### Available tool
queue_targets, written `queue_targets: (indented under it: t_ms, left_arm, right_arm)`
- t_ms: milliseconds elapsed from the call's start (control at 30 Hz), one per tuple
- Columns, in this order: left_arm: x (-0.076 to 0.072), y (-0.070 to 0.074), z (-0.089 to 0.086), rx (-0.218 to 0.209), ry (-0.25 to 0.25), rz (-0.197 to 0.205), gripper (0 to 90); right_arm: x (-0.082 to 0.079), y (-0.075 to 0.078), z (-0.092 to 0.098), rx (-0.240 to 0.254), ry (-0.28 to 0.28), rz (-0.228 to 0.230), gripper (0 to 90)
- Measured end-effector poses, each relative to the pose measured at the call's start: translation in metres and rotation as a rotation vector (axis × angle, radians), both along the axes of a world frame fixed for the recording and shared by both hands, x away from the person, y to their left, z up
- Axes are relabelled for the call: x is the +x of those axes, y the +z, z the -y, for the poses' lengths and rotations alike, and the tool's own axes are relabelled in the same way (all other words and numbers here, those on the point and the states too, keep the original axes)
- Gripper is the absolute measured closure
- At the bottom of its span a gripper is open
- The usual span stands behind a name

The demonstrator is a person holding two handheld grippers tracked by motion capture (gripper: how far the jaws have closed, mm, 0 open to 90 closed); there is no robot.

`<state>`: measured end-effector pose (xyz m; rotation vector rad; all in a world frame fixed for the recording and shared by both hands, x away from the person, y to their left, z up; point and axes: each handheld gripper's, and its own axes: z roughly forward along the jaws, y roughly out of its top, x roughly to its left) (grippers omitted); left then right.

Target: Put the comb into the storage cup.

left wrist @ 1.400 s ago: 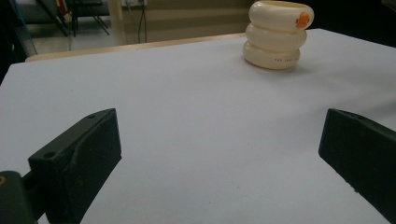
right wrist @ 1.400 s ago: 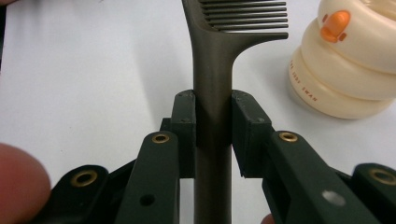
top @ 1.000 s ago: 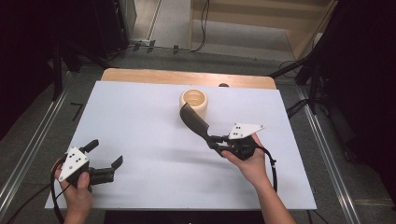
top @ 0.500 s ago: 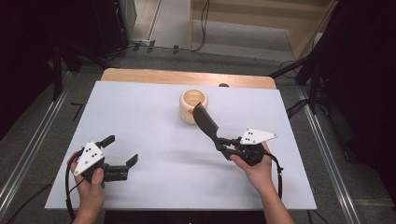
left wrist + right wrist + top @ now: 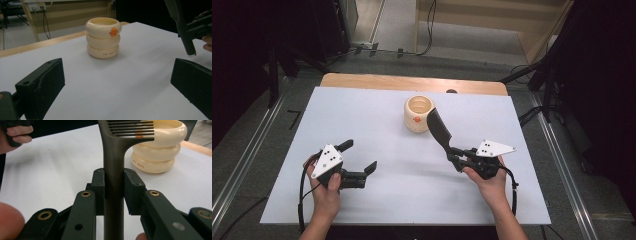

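Note:
A cream ringed cup point(image 5: 418, 114) with an orange mark stands upright near the back middle of the white table point(image 5: 362, 115). My right gripper point(image 5: 455, 157) is shut on the handle of a dark comb point(image 5: 438, 128), whose toothed head leans up toward the cup's right side. In the right gripper view the comb's handle point(image 5: 114, 170) is pinched between both pads, with the cup point(image 5: 155, 147) just behind its teeth. My left gripper point(image 5: 360, 157) stands open at the front left, nothing between its jaws; its view shows the cup point(image 5: 103, 37) ahead and the comb's handle end point(image 5: 186, 37) at right.
A wooden strip point(image 5: 362, 81) runs along the table's far edge. Metal rails point(image 5: 242, 165) flank both sides, with cables on the floor behind. Bare white surface lies between the two grippers.
My left gripper has moved right and a little toward the table's middle. My right gripper has drawn right and nearer the front edge with the comb, its head now beside the cup.

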<state>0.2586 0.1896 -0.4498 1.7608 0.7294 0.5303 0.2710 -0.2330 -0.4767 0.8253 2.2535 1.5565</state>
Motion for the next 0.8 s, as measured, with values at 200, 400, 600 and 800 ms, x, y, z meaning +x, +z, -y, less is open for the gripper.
queue_targets:
  t_ms: [200, 400, 600, 800]
  left_arm:
    - [0.006, 0.006, 0.014, -0.019, -0.033, -0.008, 0.0]
    - [0.011, 0.015, 0.029, -0.036, -0.068, -0.008, 0.0]
    - [0.017, 0.022, 0.043, -0.053, -0.103, -0.007, 0.0]
    - [0.023, 0.025, 0.057, -0.064, -0.138, -0.021, 0.0]
  right_arm:
    - [-0.001, -0.004, 0.000, 0.017, -0.010, 0.007, 70.5]
    - [-0.003, -0.007, -0.004, 0.029, -0.016, 0.015, 70.5]
    - [-0.004, -0.009, -0.009, 0.033, -0.027, 0.025, 70.5]
    - [-0.005, -0.012, -0.014, 0.043, -0.018, 0.036, 70.5]
